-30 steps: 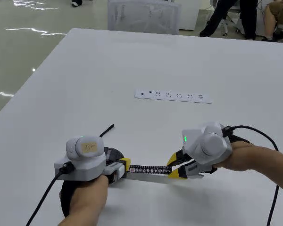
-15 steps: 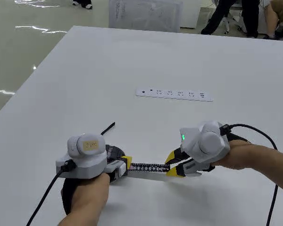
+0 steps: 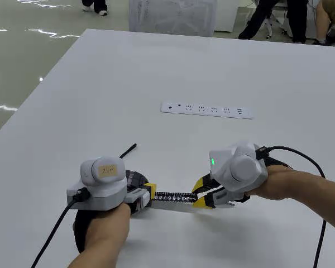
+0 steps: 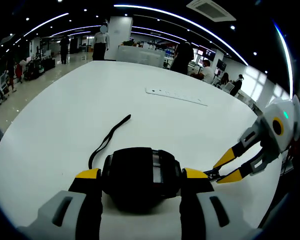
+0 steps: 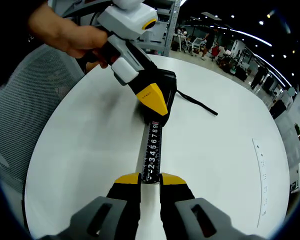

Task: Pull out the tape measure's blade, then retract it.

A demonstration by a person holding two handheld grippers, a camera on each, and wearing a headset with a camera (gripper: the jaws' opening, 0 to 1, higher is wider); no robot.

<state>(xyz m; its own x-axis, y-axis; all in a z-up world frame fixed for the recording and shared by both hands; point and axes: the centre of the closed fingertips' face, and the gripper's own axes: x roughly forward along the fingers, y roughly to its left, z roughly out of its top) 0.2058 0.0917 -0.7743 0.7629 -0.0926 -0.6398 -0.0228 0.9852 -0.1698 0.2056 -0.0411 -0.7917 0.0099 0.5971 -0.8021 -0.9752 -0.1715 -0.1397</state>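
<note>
Left claw point(image 4: 140, 175) clamped; right claw point(image 5: 150, 179) pinched shut.

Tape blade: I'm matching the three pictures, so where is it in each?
Head view: tape blade low centre, between left gripper and right gripper.
Left gripper view: a faint dark sliver at the right gripper's yellow tips, right of centre.
Right gripper view: up the middle, from the jaws to the case.
Shared landmark: the white power strip.
</note>
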